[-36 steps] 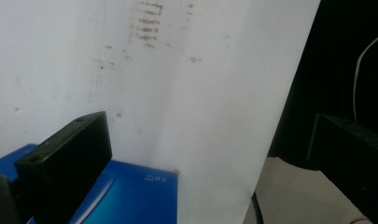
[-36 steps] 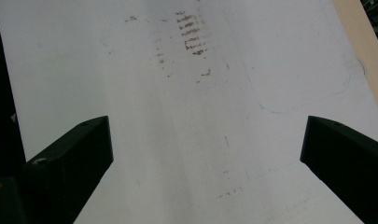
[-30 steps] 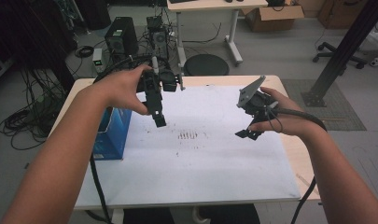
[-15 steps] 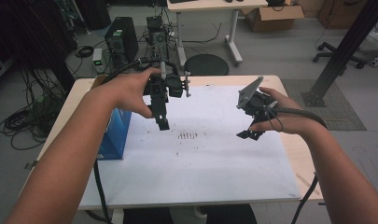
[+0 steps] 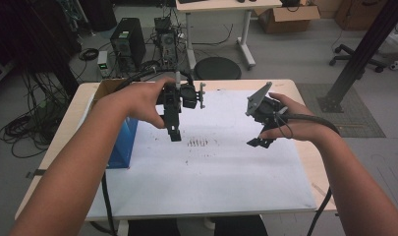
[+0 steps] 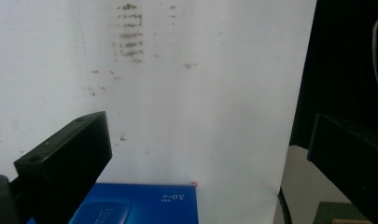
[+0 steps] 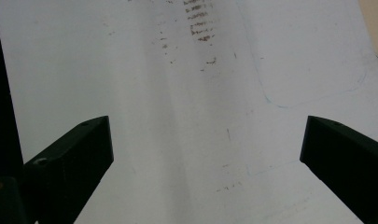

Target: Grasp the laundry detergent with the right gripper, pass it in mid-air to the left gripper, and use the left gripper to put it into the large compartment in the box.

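Note:
Above the white sheet (image 5: 211,172) that covers the table, my left gripper (image 5: 175,129) hangs with its jaws pointing down, just left of a patch of dark smudges (image 5: 196,143). In the left gripper view this gripper (image 6: 210,135) is open with nothing between its jaws, and a blue box (image 6: 135,205) lies at the bottom edge. The blue box (image 5: 120,145) stands at the table's left side. My right gripper (image 5: 261,140) hovers right of the smudges. In the right gripper view it (image 7: 207,130) is open and empty over the sheet.
A brown cardboard box (image 5: 105,86) sits behind the blue one at the table's back left. Beyond the table stand computer towers (image 5: 123,42), a round black base (image 5: 217,68) and a second desk. A black post (image 5: 363,54) rises at right.
My left gripper has drifted right and slightly nearer, toward the smudges in the middle. The right gripper has hardly moved. Both have stayed open.

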Tool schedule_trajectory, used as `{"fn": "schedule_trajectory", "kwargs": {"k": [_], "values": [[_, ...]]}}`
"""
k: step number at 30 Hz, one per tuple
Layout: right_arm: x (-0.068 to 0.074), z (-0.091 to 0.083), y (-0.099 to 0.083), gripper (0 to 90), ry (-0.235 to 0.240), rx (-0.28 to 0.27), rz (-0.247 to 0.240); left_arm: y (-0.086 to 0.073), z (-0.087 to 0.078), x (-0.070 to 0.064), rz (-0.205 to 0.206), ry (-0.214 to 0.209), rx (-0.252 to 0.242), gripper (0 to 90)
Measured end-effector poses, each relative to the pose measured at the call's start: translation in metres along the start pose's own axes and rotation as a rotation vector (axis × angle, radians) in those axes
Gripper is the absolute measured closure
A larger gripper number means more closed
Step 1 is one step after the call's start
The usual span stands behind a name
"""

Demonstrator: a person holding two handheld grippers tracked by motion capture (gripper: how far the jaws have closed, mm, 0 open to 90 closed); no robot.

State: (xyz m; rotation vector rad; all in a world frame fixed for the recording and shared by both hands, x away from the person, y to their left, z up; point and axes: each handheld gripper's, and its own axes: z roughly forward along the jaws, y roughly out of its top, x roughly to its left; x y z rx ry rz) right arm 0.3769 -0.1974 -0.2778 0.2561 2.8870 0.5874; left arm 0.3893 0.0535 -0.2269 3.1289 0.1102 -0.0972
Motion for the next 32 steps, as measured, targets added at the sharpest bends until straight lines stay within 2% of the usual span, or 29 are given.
{"fn": "schedule_trajectory", "kwargs": {"k": [6,32], "values": [[-0.0005,0.0041,-0.0015,2.6,0.007,0.006,0.004,0.0021,0.0069,0.0010,0.003,0.009,0.023,0.2],[0.0035,0.0020,-0.0063,2.7,0.002,0.001,0.013,0.0023,0.0045,-0.0052,-0.001,0.030,0.019,0.2]]}}
